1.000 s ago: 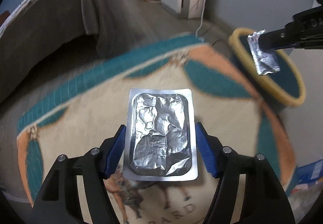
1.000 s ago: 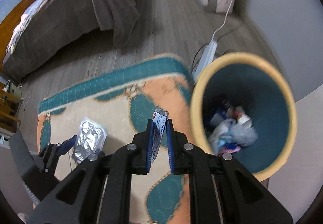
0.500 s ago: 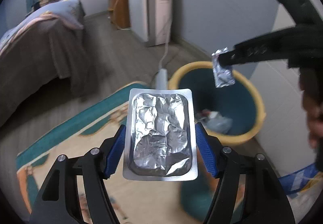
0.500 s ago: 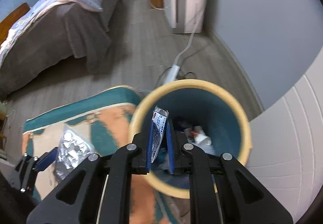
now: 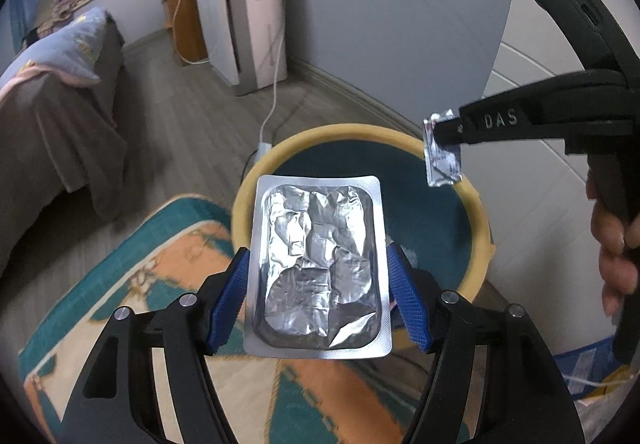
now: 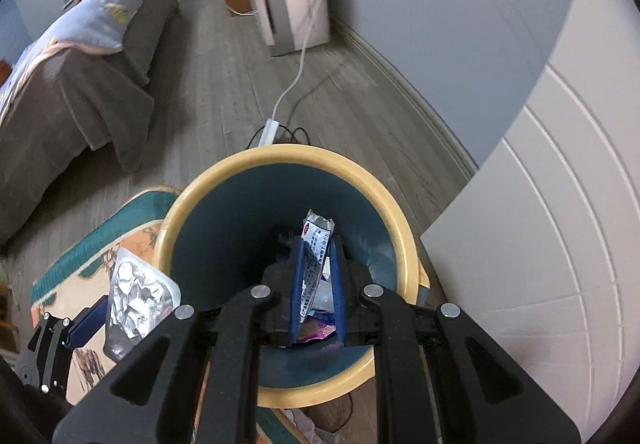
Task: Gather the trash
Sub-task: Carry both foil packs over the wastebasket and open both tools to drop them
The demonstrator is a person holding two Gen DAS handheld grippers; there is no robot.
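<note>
Trash in both tools, above bin [image 6: 208,199] on floor at rug [image 5: 120,284] edge. Right gripper [image 6: 316,284] pinching small printed sachet [image 6: 314,256] over bin mouth, well inside rim. Left gripper [image 5: 318,300] clamping foil blister pack [image 5: 318,268] by 2 side edges, hanging over near rim. Best move: spread right jaws now, let sachet fall straight; push left further past rim first, else flat pack may catch rim, land on rug.
</note>
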